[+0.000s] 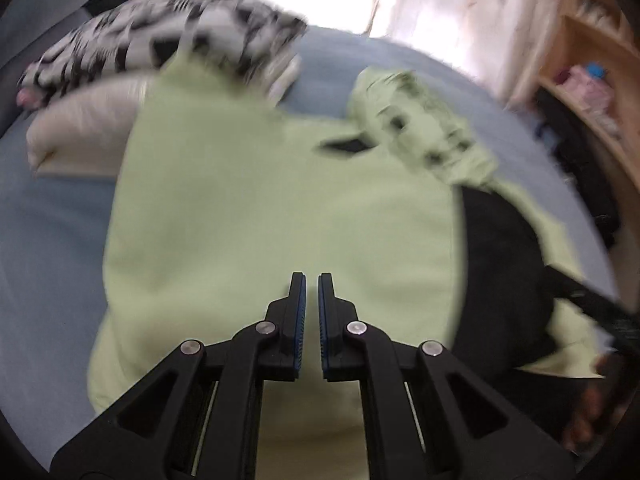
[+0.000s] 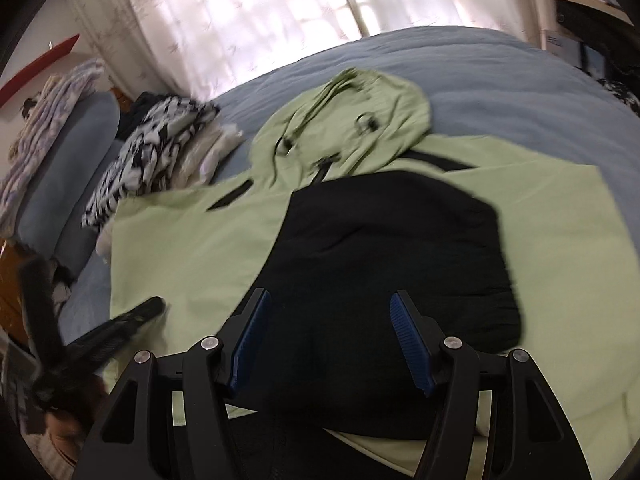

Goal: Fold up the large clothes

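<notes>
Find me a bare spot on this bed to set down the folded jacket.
Free: blue bedspread beyond the green jacket hood, toward the curtains. Crowded: the patterned clothes pile by the pillow.

One green hooded jacket (image 2: 192, 248) lies spread beyond the fingers, with one black garment (image 2: 392, 248) on it just ahead of the right gripper's two blue pads (image 2: 412, 344). Beyond and left of them sits one pile of folded clothes (image 2: 160, 152). Two grippers (image 1: 312, 280) show in all.
</notes>
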